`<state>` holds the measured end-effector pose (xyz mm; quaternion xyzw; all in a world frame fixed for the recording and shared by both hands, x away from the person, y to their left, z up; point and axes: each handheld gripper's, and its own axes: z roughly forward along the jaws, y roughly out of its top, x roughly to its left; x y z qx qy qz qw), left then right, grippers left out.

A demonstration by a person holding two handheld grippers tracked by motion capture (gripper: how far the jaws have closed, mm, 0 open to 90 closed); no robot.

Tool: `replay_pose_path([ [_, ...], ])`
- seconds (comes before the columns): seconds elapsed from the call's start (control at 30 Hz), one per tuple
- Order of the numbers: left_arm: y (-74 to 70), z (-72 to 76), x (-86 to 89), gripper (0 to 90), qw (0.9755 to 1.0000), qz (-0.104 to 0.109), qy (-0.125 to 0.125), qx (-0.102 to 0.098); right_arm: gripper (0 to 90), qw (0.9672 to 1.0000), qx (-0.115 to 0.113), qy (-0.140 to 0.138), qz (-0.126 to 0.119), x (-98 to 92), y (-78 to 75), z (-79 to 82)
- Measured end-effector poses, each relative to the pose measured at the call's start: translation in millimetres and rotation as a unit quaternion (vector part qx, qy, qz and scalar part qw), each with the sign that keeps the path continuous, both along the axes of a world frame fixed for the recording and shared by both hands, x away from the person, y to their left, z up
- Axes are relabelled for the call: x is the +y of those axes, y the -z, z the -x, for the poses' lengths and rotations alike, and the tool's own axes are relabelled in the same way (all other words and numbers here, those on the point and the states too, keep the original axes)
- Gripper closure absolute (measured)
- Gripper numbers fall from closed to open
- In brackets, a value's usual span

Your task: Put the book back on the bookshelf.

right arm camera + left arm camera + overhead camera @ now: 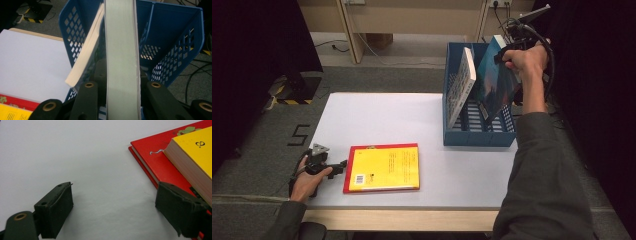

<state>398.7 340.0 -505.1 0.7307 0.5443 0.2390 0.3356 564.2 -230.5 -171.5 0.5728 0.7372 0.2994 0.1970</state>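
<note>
Right tongs (122, 82) clench a blue-covered book (494, 82) upright in the blue perforated rack (479, 135), lower edge hidden behind another leaning book (462, 85); left tongs (115, 207) rest released on the bench (382, 117) beside a yellow book (384, 166); its far end is cropped in the left gripper view.

White table (387, 112): red book (382, 188), blue rack (479, 136).

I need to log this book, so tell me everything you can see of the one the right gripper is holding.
The blue-covered book is a thick paperback with a teal picture cover and a pale grey-white page block. The right gripper clamps it between its jaws by the page edge. It stands tilted inside the blue slotted rack, beside a white-covered book leaning to its left.
</note>
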Motion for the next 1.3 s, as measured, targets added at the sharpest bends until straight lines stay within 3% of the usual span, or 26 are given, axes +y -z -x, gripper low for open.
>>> replay_pose_path([
  [0.63,0.2,0.2,-0.1,13.5,1.0,0.0,0.0,-0.001,73.4,0.9993,0.011,0.029,-0.02,13.4,32.4,-39.3],
  [1.27,0.3,0.4,-0.5,13.4,1.0,-0.002,-0.001,-0.001,72.4,0.9982,0.041,0.026,-0.036,17.6,88.7,-57.8],
  [1.3,0.3,0.4,-0.5,13.4,1.0,-0.002,-0.001,-0.002,72.2,0.9981,0.035,0.028,-0.042,18.1,90.2,-58.2],
])
